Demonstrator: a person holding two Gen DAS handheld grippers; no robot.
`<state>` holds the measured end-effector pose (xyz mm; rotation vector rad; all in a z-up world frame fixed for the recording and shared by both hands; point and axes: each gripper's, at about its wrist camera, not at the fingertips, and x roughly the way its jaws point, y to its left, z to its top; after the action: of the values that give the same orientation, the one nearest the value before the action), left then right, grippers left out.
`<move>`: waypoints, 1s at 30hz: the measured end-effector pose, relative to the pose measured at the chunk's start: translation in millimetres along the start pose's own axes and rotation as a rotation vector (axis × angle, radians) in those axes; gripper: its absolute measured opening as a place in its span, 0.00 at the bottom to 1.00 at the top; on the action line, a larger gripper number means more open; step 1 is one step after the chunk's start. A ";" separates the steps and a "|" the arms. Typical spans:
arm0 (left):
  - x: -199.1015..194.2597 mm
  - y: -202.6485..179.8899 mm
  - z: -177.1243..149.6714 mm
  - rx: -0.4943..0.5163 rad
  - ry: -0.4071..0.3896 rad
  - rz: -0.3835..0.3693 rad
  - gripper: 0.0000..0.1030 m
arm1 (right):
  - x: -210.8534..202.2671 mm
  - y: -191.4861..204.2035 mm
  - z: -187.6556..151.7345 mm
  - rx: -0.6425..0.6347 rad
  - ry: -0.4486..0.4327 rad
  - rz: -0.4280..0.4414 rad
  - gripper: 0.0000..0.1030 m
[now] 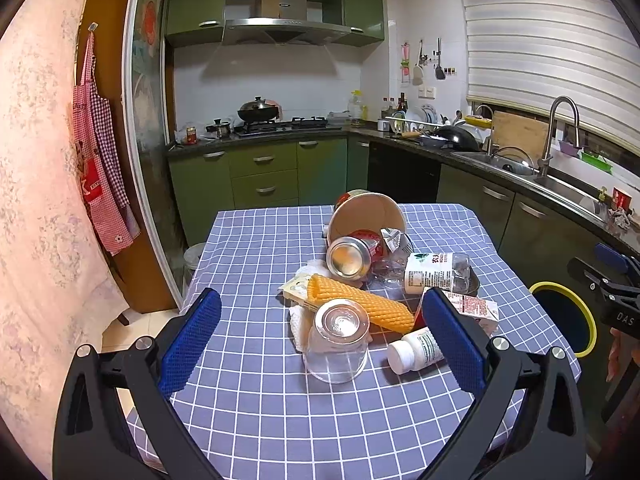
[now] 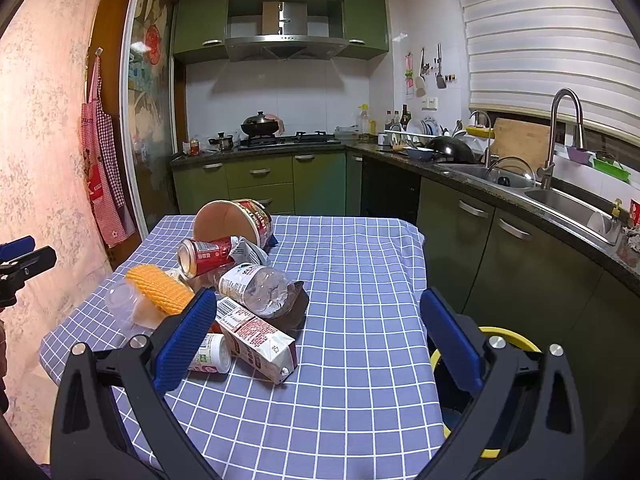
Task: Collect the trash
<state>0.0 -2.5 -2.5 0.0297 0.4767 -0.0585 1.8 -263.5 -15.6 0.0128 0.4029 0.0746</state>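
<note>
Right gripper (image 1: 612, 280) in left wrist view: cut off at right edge, jaw spread can't be read there. Left gripper (image 2: 20, 264) in right wrist view: cut off at left edge, only a black tip w/ blue pad shows. Yellow-rimmed bin (image 2: 508, 336): mostly hidden behind the near blue pad and black arm; inside too dark to tell. White pill bottle (image 2: 212, 354): partly covered by the near blue pad. Milk carton (image 1: 476, 306): near end hidden behind a blue pad. Black item under the crushed water bottle (image 2: 260, 286): mostly covered, can't ID. Label text on carton and bottles too small to read.
</note>
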 end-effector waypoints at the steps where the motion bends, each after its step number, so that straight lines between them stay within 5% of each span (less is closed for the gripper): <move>1: 0.0 -0.2 0.1 0.001 0.000 0.000 0.97 | 0.2 0.1 -1.0 0.000 0.000 0.000 0.94; 30: 10.8 -6.3 -4.6 0.005 0.034 -0.033 0.97 | 11.1 3.5 -7.2 0.015 0.029 0.003 0.94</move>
<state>7.1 -9.1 -11.6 0.0275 0.5111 -0.0920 8.9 -259.2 -26.5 0.0267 0.4328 0.0754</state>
